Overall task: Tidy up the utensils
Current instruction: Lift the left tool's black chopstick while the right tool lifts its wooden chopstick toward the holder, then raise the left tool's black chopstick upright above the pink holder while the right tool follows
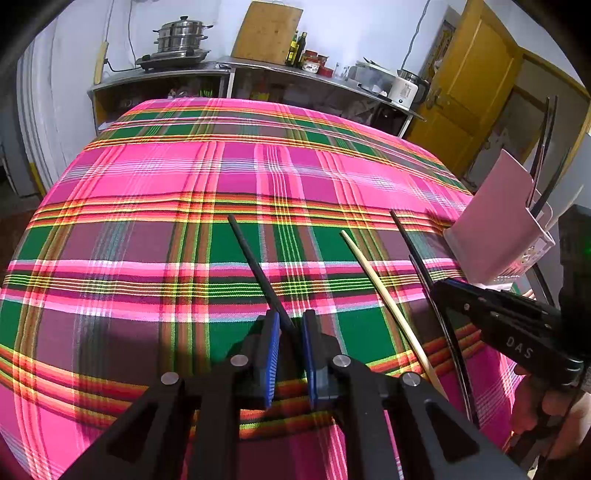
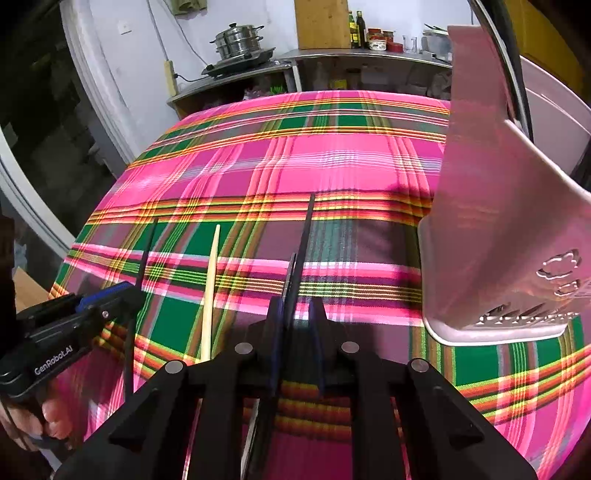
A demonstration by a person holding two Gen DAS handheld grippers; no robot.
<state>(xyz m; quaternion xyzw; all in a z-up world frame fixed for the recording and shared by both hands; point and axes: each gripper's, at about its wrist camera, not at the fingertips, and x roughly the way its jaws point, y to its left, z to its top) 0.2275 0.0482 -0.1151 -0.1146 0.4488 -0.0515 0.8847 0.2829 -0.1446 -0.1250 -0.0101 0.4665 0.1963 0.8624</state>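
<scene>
My left gripper (image 1: 290, 325) is shut on a black chopstick (image 1: 255, 264) that points forward over the plaid tablecloth (image 1: 184, 184). My right gripper (image 2: 295, 314) is shut on another black chopstick (image 2: 304, 240), also pointing forward; it shows in the left wrist view (image 1: 439, 291) too. A pale wooden chopstick (image 1: 384, 299) lies on the cloth between the two grippers and shows in the right wrist view (image 2: 210, 291). A pink utensil holder (image 1: 495, 225) stands at the right with several chopsticks in it, close to the right gripper (image 2: 509, 229).
Behind the table stands a steel counter (image 1: 229, 70) with a steamer pot (image 1: 181, 40), a wooden cutting board (image 1: 267, 31), bottles and jars. A yellow wooden door (image 1: 465, 92) is at the back right.
</scene>
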